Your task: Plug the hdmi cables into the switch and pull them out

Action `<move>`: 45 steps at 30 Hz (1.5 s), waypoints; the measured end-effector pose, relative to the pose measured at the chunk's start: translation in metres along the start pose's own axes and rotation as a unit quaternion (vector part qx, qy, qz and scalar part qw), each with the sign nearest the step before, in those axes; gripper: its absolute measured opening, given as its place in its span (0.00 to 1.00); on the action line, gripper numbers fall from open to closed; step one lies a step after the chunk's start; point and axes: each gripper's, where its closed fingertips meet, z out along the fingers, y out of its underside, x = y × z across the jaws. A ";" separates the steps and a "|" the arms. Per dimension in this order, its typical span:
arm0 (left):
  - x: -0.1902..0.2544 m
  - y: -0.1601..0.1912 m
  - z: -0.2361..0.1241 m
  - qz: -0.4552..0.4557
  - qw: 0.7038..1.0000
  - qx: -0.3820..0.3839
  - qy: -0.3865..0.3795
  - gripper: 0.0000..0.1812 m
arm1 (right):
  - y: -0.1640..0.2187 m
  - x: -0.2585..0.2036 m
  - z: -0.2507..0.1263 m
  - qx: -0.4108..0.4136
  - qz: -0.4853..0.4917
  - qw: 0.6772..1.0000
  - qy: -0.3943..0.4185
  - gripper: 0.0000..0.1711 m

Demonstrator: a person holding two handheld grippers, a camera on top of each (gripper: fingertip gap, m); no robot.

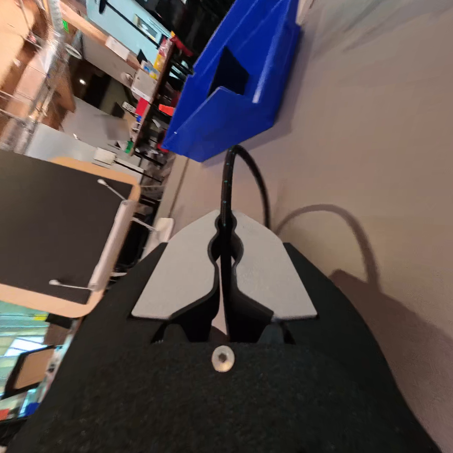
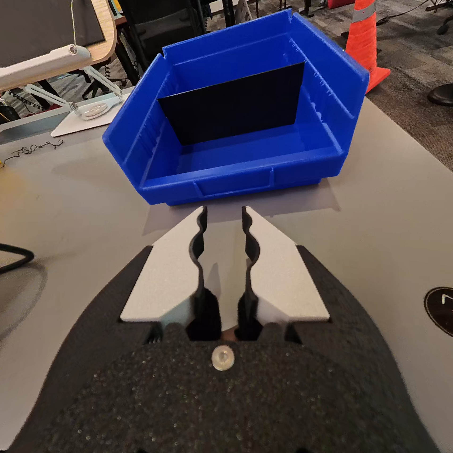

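Worryingly, the left claw [image 1: 225, 220] was clamped on the braided black HDMI cable [image 1: 226, 186] itself, no plug visible, the camera rolled sideways. The cable looped down to the counter [image 1: 367, 147] beside the blue bin [image 1: 232, 117]. The right claw [image 2: 224, 210] stood narrowly parted, empty. No switch showed; tugging the cord could strain it or let it slip.

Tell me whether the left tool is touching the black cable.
Touching. The left wrist view shows the left tool shut on the black braided cable, which runs between its fingers and arcs out past the tips toward the blue bin.
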 end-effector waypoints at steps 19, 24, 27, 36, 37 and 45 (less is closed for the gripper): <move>0.099 0.014 -0.018 0.039 0.968 0.068 0.239 0.00 | 0.002 -0.006 0.005 -0.009 -0.013 1.000 -0.005 0.16; 0.084 0.020 -0.019 -0.027 0.969 0.042 0.243 0.15 | 0.003 -0.013 0.004 -0.010 -0.024 1.000 -0.008 0.16; 0.072 0.010 -0.041 -0.113 0.955 0.068 0.267 0.19 | 0.004 -0.018 0.001 -0.007 -0.022 1.000 -0.015 0.16; -0.082 0.108 -0.111 -0.317 0.915 0.022 0.249 0.18 | 0.007 -0.038 0.000 -0.009 -0.036 0.999 -0.040 0.16; -0.110 0.141 -0.114 -0.305 0.926 -0.021 0.222 0.18 | 0.008 -0.039 0.002 -0.014 -0.037 0.998 -0.043 0.16; -0.289 0.370 -0.117 -0.129 0.920 -0.367 0.039 0.22 | 0.011 -0.050 0.019 -0.031 -0.046 0.997 -0.057 0.16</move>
